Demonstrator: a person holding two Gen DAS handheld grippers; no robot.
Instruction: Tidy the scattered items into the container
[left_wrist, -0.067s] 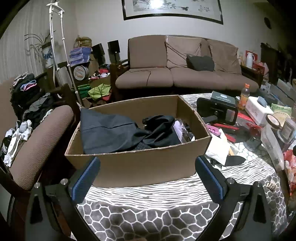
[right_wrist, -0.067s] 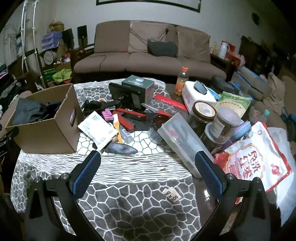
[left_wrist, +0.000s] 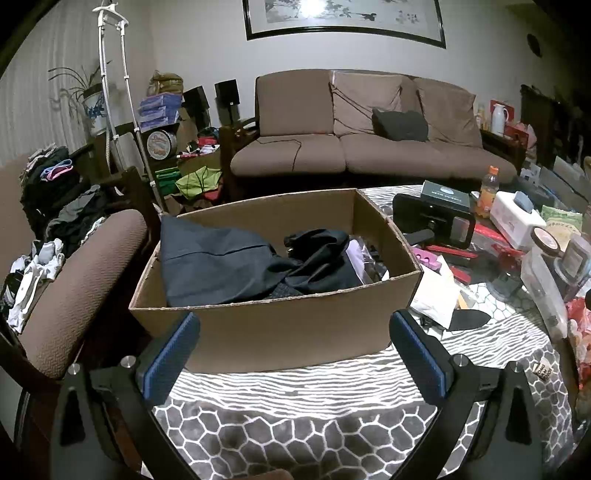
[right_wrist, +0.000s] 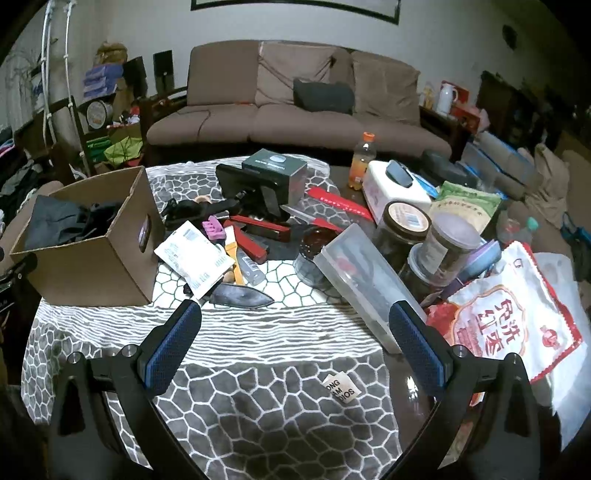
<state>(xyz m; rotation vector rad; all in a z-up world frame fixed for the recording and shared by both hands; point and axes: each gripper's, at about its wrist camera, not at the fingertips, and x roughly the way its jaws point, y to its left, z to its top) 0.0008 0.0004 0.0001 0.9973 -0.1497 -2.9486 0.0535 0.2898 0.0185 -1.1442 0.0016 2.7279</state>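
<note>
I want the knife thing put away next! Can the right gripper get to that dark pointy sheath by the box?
Probably yes. The right gripper is open and empty, with only bare tablecloth between it and the dark sheath. The white packet covers the sheath's left end, near the cardboard box.

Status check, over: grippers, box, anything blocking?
Left gripper open, empty, facing brown cardboard box. Right gripper open, empty. Dark clothes in box. Dark leaf-shaped sheath nearest, unobstructed.

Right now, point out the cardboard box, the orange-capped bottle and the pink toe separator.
cardboard box (right_wrist: 92, 273), right wrist view, front wall
orange-capped bottle (right_wrist: 362, 162), right wrist view, body
pink toe separator (right_wrist: 213, 226), right wrist view, middle
</note>
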